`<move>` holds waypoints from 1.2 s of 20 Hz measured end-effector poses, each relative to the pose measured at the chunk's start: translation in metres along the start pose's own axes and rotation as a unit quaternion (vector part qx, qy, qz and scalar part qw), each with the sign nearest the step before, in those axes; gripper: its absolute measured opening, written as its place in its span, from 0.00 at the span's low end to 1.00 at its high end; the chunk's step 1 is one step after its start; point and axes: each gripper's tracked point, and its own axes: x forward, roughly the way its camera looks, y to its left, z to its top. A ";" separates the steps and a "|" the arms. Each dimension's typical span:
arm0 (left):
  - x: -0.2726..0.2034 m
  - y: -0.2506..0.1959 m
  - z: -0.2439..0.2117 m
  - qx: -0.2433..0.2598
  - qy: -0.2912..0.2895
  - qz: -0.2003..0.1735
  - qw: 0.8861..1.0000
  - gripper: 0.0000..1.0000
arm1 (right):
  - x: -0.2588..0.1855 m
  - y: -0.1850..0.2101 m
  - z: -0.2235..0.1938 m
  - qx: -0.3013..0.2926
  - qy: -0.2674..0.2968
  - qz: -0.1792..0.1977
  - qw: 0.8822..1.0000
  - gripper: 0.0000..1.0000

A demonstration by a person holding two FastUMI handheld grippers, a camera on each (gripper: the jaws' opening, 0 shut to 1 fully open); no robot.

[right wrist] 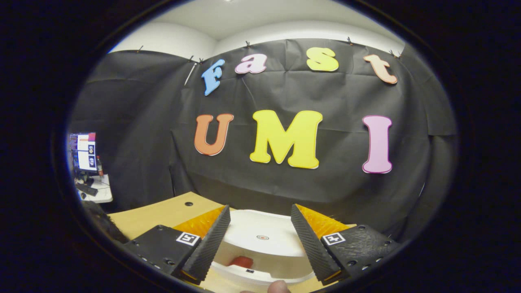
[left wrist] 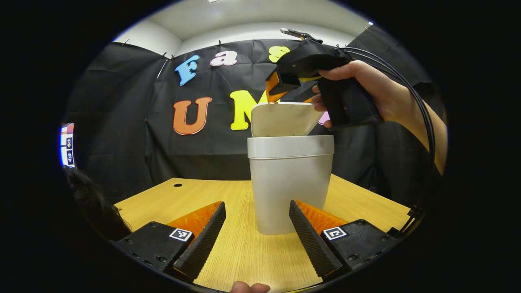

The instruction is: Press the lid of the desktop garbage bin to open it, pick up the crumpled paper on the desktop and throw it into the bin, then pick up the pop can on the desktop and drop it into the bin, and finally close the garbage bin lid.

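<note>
My left gripper (left wrist: pixel 256 232) sits low over the tabletop (left wrist: pixel 171 199), jaws wide apart, holding nothing. The bin (left wrist: pixel 290 183) stands upright right in front of it, framed in the gap between the 2 fingers but not touched. I judge this is just a parked position: out of the way and not helping with the lid.

The lid (left wrist: pixel 283 119) is tilted up off the bin's rim, about half raised, with its hinge at the back. Seen from the left gripper view, my right gripper (left wrist: pixel 285 87) hangs above and just behind that lid, held in a hand (left wrist: pixel 374 87), nose pointing down at it. That is where it needs to be to push the lid down, so I read this as the closing step.

In the right gripper view, my right gripper (right wrist: pixel 260 240) has its jaws open wide, nothing between them. The lid (right wrist: pixel 264 236) lies directly below the gap, and the bin opening shows beneath it. Something red (right wrist: pixel 243 261) is inside, probably the pop can, but too little of it shows to be sure. I see no crumpled paper or can on the tabletop, so both are likely already dropped in.

Contact between my right fingers and the lid: cannot tell from either view. Open jaws make sense here, since it is a press and not a grasp.

Risk: pushing off-centre could tip or slide the light bin, with nothing bracing it.
</note>
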 end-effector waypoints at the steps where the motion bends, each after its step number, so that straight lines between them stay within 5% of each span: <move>1: -0.001 0.002 0.000 0.000 -0.001 0.001 1.000 1.00 | -0.003 0.003 -0.002 -0.008 -0.004 0.000 1.000 0.93; 12: -0.004 0.013 -0.001 -0.002 -0.009 0.015 1.000 1.00 | -0.015 0.012 -0.059 0.046 0.022 0.015 0.999 0.96; 24: -0.007 0.020 -0.002 -0.001 -0.008 0.026 1.000 1.00 | -0.016 0.006 -0.078 0.056 0.019 0.006 0.998 0.96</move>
